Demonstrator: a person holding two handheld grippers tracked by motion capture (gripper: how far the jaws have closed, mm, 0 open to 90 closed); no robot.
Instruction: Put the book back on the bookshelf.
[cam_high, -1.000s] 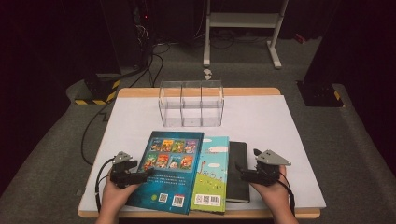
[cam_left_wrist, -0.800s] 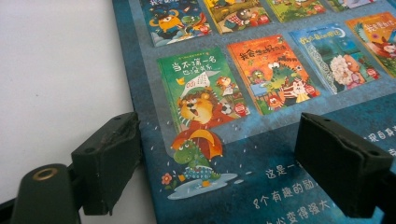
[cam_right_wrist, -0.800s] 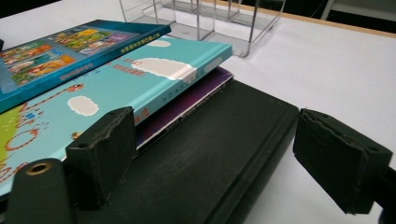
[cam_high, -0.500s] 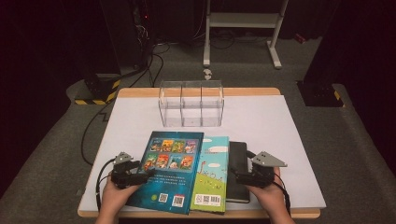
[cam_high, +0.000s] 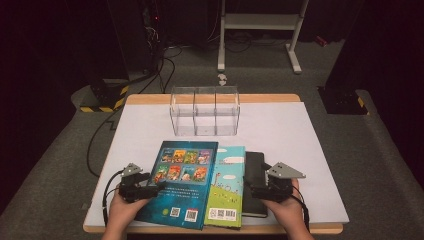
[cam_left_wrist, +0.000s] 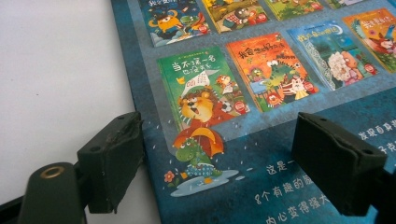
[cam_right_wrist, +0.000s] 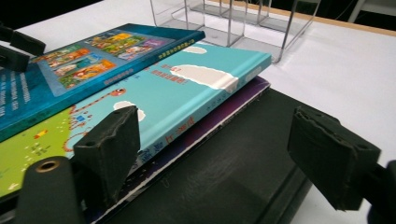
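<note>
Three books lie overlapped at the table's front. A dark blue picture book (cam_high: 182, 182) (cam_left_wrist: 261, 84) (cam_right_wrist: 70, 65) rests on a light blue and green book (cam_high: 227, 180) (cam_right_wrist: 187, 88), which rests on a black book (cam_high: 256, 170) (cam_right_wrist: 233, 163). My left gripper (cam_high: 152, 189) (cam_left_wrist: 224, 163) is open, its jaws astride the dark blue book's left edge. My right gripper (cam_high: 251, 187) (cam_right_wrist: 219, 154) is open over the black book's right part. Its jaws have just been closing a little, with the black book's cover between them and neither pad pressing.
A clear plastic organizer (cam_high: 205, 111) (cam_right_wrist: 243, 18) with three compartments stands behind the books at mid table. The white table cover (cam_high: 280, 130) is bare to the right. The wooden table edge (cam_high: 210, 230) runs along the front; cables and a metal stand sit on the floor behind.
My right gripper has shifted left onto the black book. The left gripper and the books have stayed in place.
</note>
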